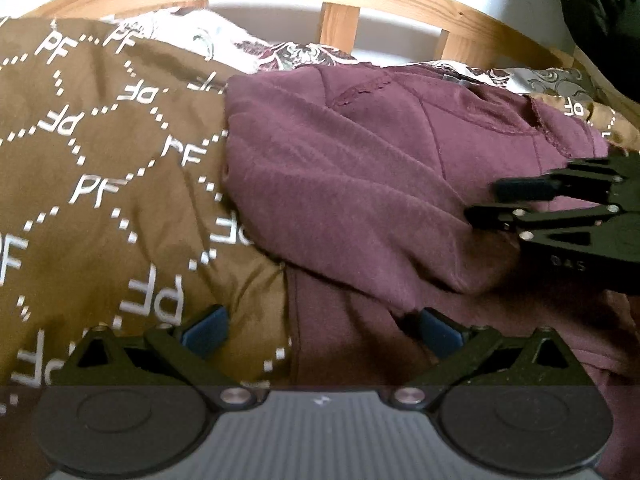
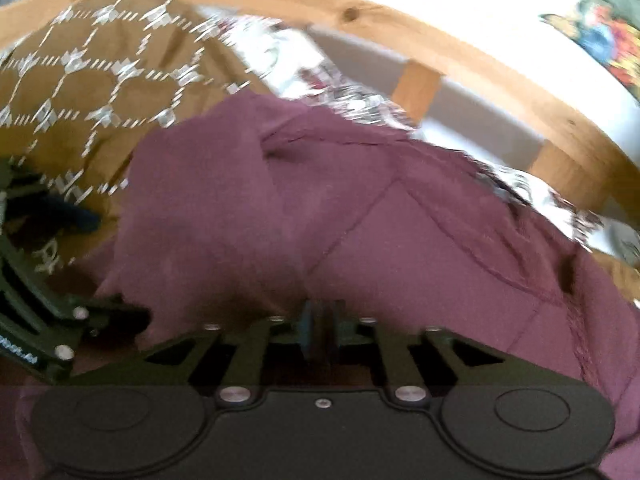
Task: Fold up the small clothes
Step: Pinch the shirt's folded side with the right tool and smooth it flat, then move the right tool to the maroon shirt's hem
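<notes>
A maroon garment (image 1: 360,168) lies on a brown "PF" patterned bedspread (image 1: 100,152), one part folded over the rest. My left gripper (image 1: 320,330) is open and empty; its blue pads straddle the garment's near left edge. My right gripper (image 2: 320,332) is shut on a fold of the maroon garment (image 2: 360,220) and holds it lifted. The right gripper also shows in the left wrist view (image 1: 492,204) at the right, on the cloth. The left gripper shows at the left edge of the right wrist view (image 2: 104,272).
A wooden slatted bed frame (image 1: 340,28) runs along the back, with a floral sheet (image 1: 288,54) below it. A dark object (image 1: 600,20) hangs at the far right. White wall lies behind the frame.
</notes>
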Motion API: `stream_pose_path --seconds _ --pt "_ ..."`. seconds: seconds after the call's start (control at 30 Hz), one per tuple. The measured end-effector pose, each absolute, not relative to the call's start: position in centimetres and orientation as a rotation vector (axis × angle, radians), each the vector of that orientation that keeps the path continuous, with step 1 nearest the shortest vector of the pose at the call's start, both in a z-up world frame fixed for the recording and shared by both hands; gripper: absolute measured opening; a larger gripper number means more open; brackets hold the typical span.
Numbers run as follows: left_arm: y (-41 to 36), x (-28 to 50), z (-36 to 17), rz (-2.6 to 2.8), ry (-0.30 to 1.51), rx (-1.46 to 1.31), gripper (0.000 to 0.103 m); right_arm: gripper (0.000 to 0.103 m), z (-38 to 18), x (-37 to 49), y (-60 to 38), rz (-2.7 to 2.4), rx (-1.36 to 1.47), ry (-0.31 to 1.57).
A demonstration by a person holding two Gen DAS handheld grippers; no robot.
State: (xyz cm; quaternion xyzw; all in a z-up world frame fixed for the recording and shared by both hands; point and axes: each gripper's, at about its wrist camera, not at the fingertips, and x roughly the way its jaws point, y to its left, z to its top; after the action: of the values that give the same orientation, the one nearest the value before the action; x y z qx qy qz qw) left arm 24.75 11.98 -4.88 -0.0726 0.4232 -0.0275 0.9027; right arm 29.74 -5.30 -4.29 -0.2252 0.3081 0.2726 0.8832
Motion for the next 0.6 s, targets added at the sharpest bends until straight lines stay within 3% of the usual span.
stream_pose_path --seconds 0.03,0.1,0.3,0.4,0.6 --pt "12.1 24.5 -4.7 -0.059 0.881 -0.162 0.102 0.041 -4.0 29.5 -5.8 0.555 -0.455 0.636" --pt "12.3 23.9 -4.3 -0.060 0.890 -0.179 0.102 0.064 -3.5 28.6 -6.9 0.539 -0.430 0.622" --pt "12.1 21.0 -2.6 -0.063 0.911 -0.150 0.102 0.094 -1.0 23.0 -12.3 0.512 -0.313 0.588" --pt "11.8 19.5 -1.6 -0.057 0.914 -0.118 0.102 0.102 -0.4 19.0 -15.2 0.500 -0.262 0.590" --pt "11.5 16.7 0.4 -0.049 0.933 -0.093 0.102 0.102 -0.5 11.5 -19.0 0.442 -0.291 0.618"
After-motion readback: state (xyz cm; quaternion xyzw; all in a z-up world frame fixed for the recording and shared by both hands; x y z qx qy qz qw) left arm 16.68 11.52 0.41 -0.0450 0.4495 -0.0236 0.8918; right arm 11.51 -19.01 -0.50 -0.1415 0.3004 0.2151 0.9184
